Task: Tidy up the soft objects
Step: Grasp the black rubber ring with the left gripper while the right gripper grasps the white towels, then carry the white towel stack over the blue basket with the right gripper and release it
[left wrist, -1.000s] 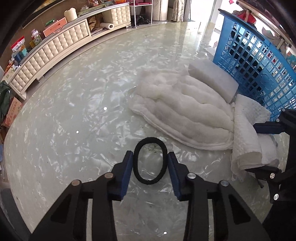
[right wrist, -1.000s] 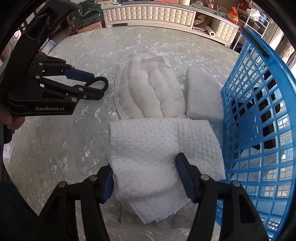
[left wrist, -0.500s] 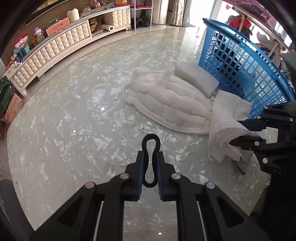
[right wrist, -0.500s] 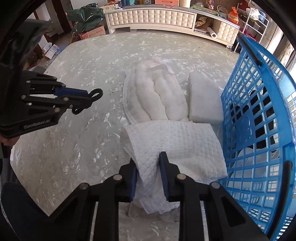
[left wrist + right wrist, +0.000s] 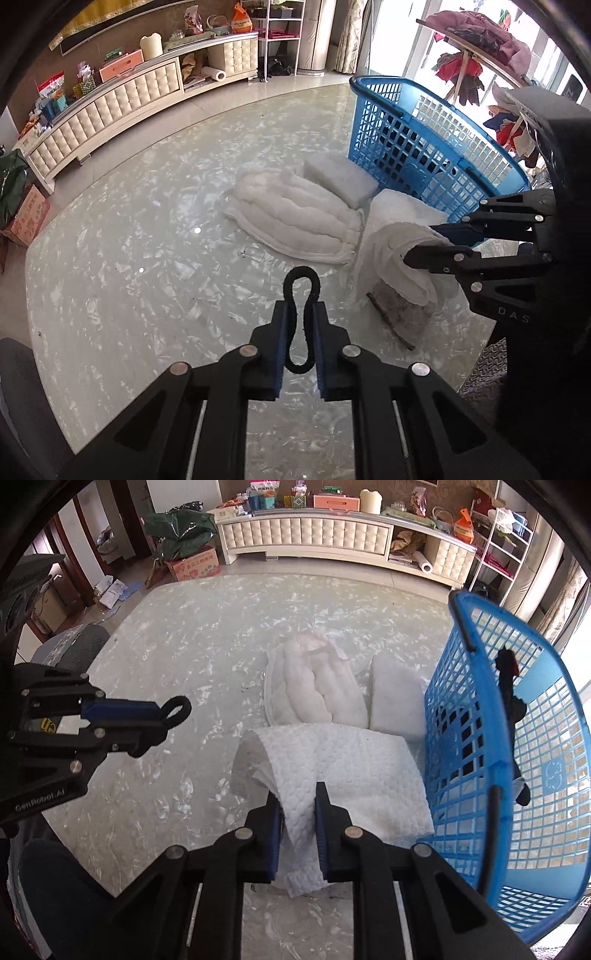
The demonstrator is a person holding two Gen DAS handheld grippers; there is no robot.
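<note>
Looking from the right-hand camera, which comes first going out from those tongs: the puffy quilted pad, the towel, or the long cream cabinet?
1. White towel, pinched in the right tongs.
2. Quilted pad, on the table beyond the towel, left of the blue basket.
3. Cream cabinet, along the far wall.

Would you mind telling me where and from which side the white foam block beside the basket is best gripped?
I would grip the white foam block across its two long sides, coming straight down from above. It lies flat on the table, wedged between the quilted pad and the blue basket, so side approaches look crowded.
</note>
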